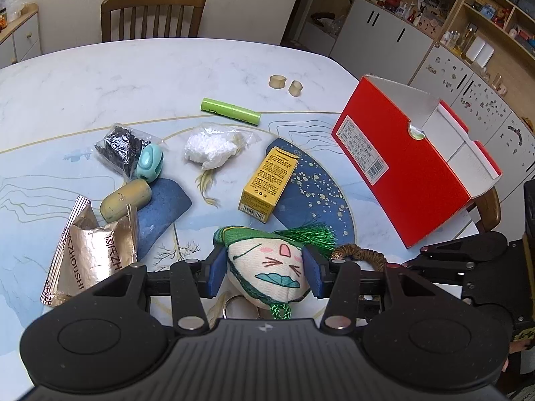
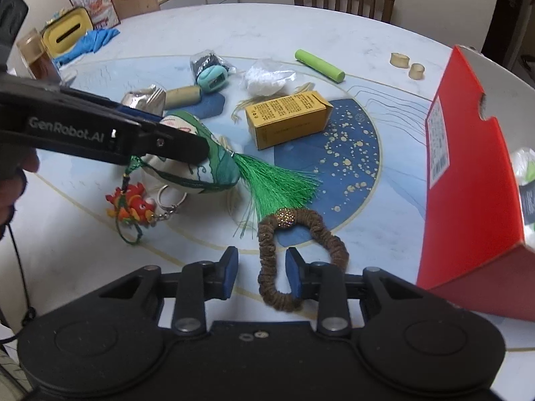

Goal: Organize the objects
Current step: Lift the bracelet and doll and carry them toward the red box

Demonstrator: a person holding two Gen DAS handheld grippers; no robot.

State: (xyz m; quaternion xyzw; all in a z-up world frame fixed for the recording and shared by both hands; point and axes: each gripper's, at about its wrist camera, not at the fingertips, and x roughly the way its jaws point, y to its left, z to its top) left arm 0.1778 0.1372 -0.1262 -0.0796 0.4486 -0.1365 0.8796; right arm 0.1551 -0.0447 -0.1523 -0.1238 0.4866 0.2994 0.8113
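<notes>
Between the blue pads of the left gripper point(image 1: 265, 275), in the left wrist view, sits a stuffed cloth charm point(image 1: 267, 267) with a drawn cat face, both pads pressed against its sides. Its green tassel point(image 1: 309, 234) fans out just past the right fingertip, and a brown scrunchie point(image 1: 359, 254) lies beyond that finger. Ahead of the fingertips lie a yellow carton point(image 1: 267, 183), a bag of white pellets point(image 1: 210, 147) and a green tube point(image 1: 230, 111); off the left finger are a gold foil packet point(image 1: 90, 254), an olive capsule point(image 1: 126, 199) and a teal sharpener point(image 1: 150, 162). A red box point(image 1: 411, 167) stands open well off to the right on the table point(image 1: 133, 77).

In the right wrist view, the right gripper point(image 2: 259, 272) is spread moderately wide, holding nothing. One side of the scrunchie point(image 2: 267, 254) runs between its fingers, and the right pad stands inside the loop; whether it touches, I cannot tell. Ahead and left, the left gripper point(image 2: 187, 147) clasps the charm point(image 2: 220, 163), with a red dragon keychain point(image 2: 132, 205) beneath it. The red box point(image 2: 468, 173) rises just right of the right finger.
</notes>
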